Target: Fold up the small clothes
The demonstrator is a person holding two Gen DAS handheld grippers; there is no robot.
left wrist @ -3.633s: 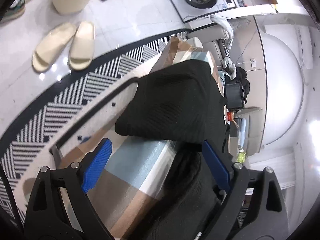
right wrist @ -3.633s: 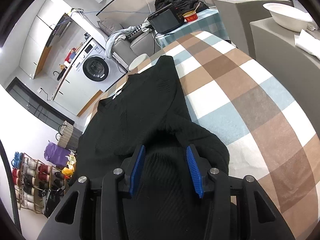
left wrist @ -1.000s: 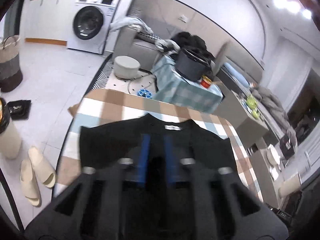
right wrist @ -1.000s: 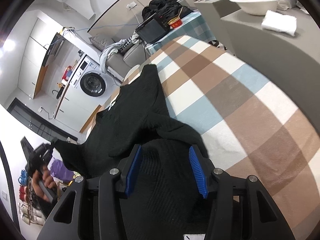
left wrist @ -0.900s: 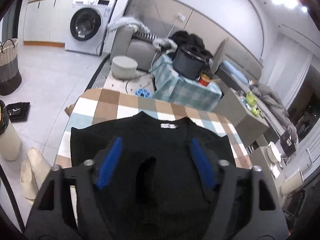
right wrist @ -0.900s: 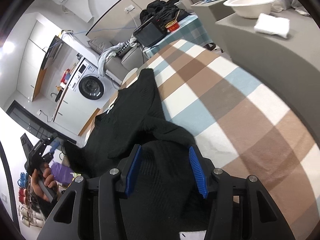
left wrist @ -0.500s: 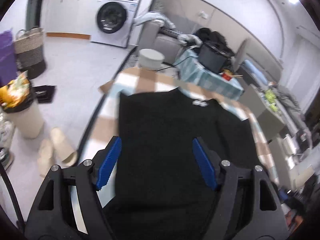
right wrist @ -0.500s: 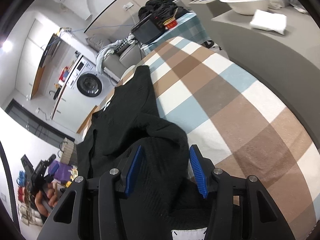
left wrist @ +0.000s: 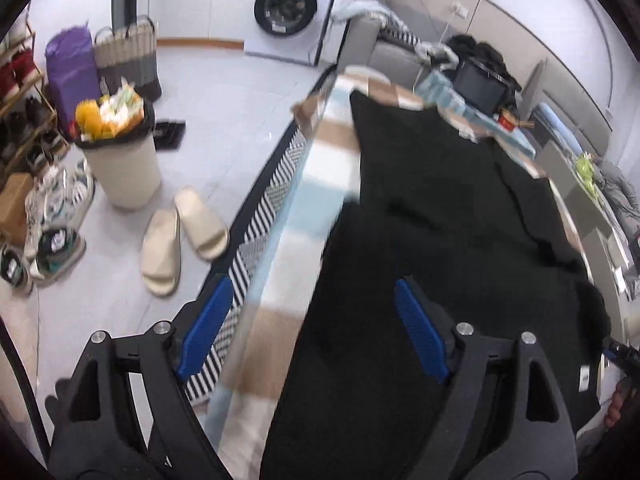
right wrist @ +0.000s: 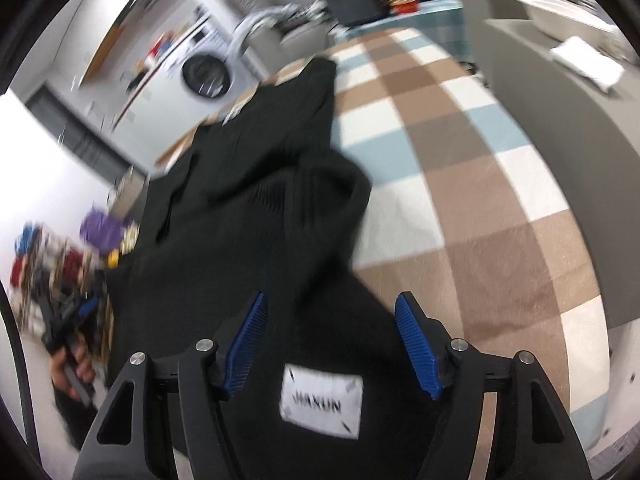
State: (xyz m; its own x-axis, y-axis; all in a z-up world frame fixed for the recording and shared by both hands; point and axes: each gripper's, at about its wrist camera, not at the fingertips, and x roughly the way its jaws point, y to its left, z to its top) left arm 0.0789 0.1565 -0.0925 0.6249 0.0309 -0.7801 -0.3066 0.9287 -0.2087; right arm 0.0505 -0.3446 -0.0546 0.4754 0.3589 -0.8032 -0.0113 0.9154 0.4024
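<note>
A black knit garment lies spread along the checked tablecloth. My left gripper hovers over the garment's near left edge. Its jaws are opening: one blue pad is out over the striped rug and the other over the black cloth, neither pressing anything. My right gripper stands over the garment just above its white label. Its jaws are opening too, with cloth beneath them but not pinched. In the right wrist view the left gripper shows at far left, held by a hand.
Left of the table on the floor are a striped rug, pale slippers, a full bin and a shoe rack. A washing machine stands behind. Right of the table is a grey counter with a white cloth.
The left gripper opened, let go of the garment and swung left and down to the table's left edge. The right gripper's jaws widened off the fold they held, and it rolled.
</note>
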